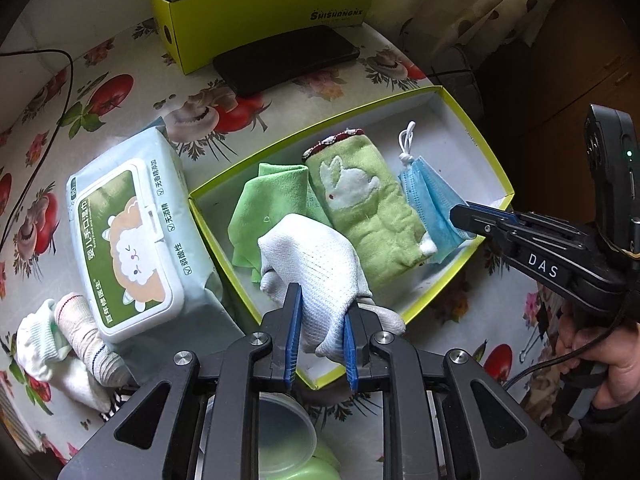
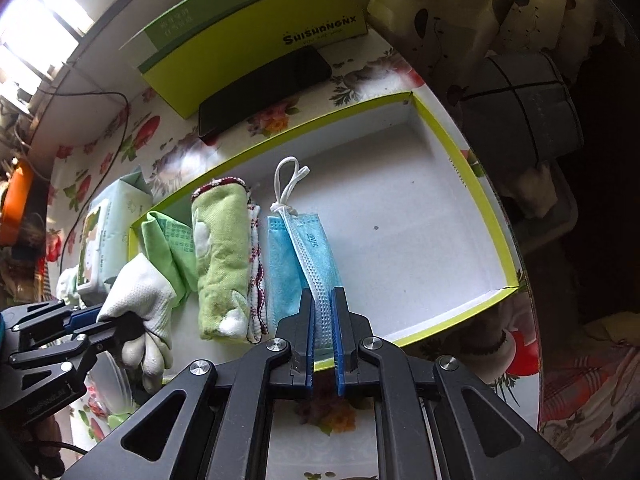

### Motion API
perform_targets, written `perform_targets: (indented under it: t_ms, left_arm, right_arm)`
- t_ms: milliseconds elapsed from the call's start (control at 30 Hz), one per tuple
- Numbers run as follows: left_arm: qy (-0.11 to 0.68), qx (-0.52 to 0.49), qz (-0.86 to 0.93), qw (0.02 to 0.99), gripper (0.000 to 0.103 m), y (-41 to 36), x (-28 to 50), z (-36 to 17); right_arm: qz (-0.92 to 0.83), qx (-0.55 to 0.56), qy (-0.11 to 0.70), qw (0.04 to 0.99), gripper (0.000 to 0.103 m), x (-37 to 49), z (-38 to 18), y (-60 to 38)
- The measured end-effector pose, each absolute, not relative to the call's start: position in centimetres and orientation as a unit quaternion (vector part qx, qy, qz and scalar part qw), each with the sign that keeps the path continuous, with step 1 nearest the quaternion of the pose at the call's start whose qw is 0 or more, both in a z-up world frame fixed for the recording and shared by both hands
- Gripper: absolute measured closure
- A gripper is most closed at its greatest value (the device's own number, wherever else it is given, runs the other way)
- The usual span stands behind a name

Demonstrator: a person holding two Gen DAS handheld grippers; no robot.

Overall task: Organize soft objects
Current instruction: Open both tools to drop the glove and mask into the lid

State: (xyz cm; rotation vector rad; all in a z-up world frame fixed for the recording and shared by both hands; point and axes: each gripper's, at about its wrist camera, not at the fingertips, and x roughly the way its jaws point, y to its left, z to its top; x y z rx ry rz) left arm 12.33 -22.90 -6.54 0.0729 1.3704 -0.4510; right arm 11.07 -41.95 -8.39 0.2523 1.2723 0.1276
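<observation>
We held a white glove point(image 1: 320, 264) clamped between the blue fingers of our left gripper point(image 1: 320, 312), above the near left corner of the shallow yellow-rimmed box point(image 1: 486, 136) on the flowered tabletop point(image 1: 132, 92). Our right gripper point(image 2: 324, 320) was pinched nearly closed on the near edge of a folded blue face mask point(image 2: 298, 256), which lay inside the box beside a green rabbit towel point(image 1: 364, 204) and a green cloth point(image 1: 272, 208). A pack of baby wipes point(image 1: 128, 240) sat just left of the box, with rolled socks point(image 1: 76, 336) on the tabletop beyond it.
</observation>
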Motion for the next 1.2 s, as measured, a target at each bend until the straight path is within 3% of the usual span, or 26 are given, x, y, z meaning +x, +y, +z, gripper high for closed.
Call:
perform_targets:
  t_ms: [233, 600, 1200]
  left_arm:
    - [0.635, 0.02, -0.209, 0.744, 0.074, -23.1, 12.4, -6.8]
    - [0.616, 0.007, -0.206, 0.761, 0.072, -22.3, 12.2, -4.4]
    - [0.586, -0.022, -0.191, 0.787, 0.072, -18.3, 9.2, -0.3]
  right_arm:
    - [0.057, 0.121, 0.59, 0.796, 0.079, 11.1, -8.0, -41.9]
    - [0.063, 0.112, 0.569, 0.812, 0.062, 10.1, -5.1, -41.2]
    - [0.108, 0.083, 0.537, 0.833, 0.051, 7.6, -0.6, -36.8]
